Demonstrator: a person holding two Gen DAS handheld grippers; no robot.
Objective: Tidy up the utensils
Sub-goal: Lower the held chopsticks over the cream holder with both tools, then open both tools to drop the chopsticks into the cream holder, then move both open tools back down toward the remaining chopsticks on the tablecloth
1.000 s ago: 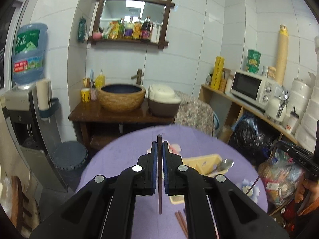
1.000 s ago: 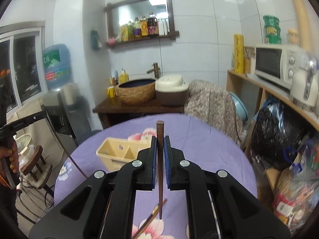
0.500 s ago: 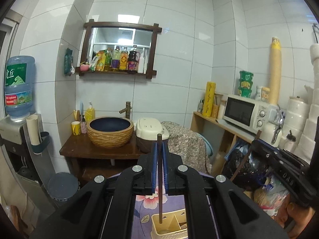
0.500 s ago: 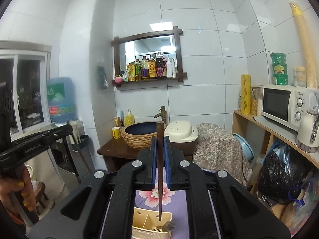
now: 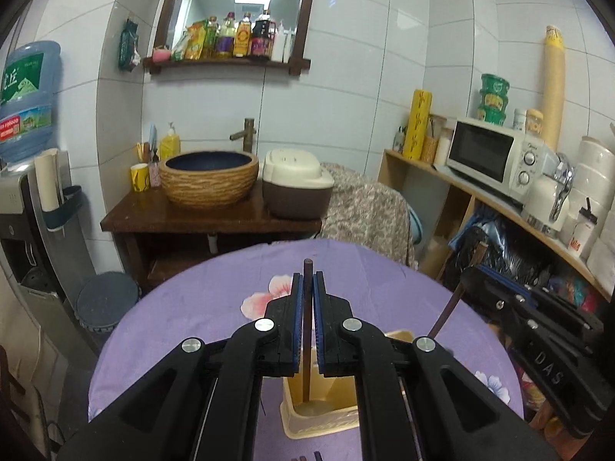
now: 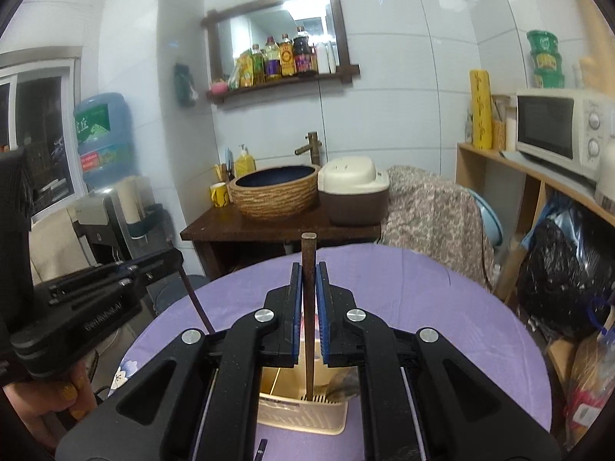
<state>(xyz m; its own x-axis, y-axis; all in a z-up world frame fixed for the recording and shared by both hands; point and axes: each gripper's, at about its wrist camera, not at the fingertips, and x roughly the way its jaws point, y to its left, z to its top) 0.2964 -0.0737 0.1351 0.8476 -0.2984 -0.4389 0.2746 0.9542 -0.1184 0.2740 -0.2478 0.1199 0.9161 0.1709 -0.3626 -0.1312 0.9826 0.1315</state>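
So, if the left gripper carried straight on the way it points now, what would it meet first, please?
Probably the purple tablecloth beyond the left gripper; depth is unclear. The chopstick it holds hangs into the beige utensil holder below.

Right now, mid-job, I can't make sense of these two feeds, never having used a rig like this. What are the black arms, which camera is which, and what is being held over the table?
There is no robot: a person holds a black two-finger gripper in each hand, with a fisheye camera looking along its fingers.

One picture comes from the left gripper, the other from the right gripper. Each also shows the other gripper at its edge.

Each gripper is shut on a dark brown wooden chopstick: the left chopstick and the right chopstick, both upright, tips down inside the cream plastic utensil caddy. That caddy stands on the round table with a purple flowered cloth. Something greyish lies in it, too hidden to name.

A few dark stick ends show on the cloth at the near edge.
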